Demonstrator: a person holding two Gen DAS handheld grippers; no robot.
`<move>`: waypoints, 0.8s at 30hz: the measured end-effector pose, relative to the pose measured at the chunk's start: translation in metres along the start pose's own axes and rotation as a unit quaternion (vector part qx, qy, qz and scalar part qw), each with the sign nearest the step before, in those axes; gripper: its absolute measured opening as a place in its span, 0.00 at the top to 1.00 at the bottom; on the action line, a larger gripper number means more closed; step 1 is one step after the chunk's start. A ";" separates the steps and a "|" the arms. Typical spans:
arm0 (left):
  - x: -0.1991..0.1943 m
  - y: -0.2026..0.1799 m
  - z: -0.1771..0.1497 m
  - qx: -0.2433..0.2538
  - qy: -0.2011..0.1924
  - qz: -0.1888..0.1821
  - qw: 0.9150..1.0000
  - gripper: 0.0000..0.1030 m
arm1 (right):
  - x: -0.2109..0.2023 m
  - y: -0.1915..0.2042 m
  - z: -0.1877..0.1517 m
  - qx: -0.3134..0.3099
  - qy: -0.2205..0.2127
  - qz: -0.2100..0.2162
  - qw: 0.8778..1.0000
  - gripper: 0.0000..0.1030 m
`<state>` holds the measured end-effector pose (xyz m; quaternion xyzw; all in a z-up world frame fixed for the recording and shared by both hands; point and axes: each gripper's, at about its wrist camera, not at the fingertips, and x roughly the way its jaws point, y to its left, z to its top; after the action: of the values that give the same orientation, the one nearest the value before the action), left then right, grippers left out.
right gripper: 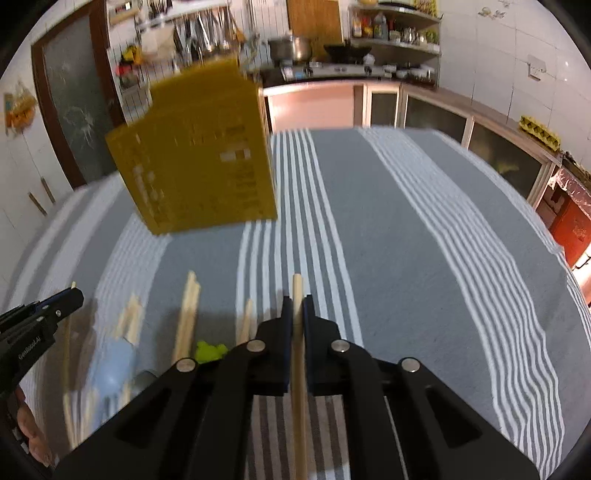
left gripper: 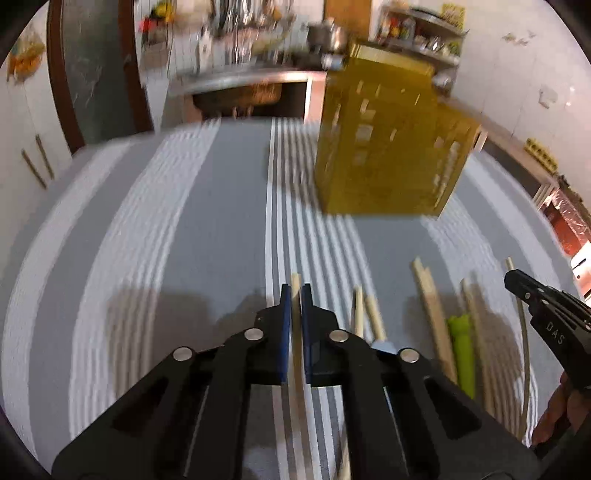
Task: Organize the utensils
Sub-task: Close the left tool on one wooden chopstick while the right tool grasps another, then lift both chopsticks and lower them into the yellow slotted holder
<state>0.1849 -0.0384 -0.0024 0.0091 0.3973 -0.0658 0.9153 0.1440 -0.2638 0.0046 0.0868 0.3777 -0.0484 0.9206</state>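
Note:
My left gripper is shut on a pale wooden chopstick that pokes out past its blue pads. My right gripper is likewise shut on another wooden chopstick. A yellow perforated utensil holder stands upright on the striped cloth ahead of both, right of the left gripper and left of the right one. More chopsticks, a green-handled utensil and a pale blue spoon lie on the cloth between the two grippers. The right gripper shows at the left view's right edge.
A grey and white striped cloth covers the table. Behind it are a kitchen counter with pots, shelves of jars, and a rack of hanging utensils. A dark door stands at the left. A hand shows at the lower left.

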 end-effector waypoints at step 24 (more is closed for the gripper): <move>-0.096 0.012 0.009 0.005 -0.217 -0.029 0.976 0.96 | -0.080 0.000 0.010 0.000 -0.214 0.058 0.975 0.94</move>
<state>0.1286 -0.0164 0.0733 -0.0126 0.1888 -0.0946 0.9774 0.0934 -0.2639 0.0678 0.0961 0.1666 -0.0123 0.9813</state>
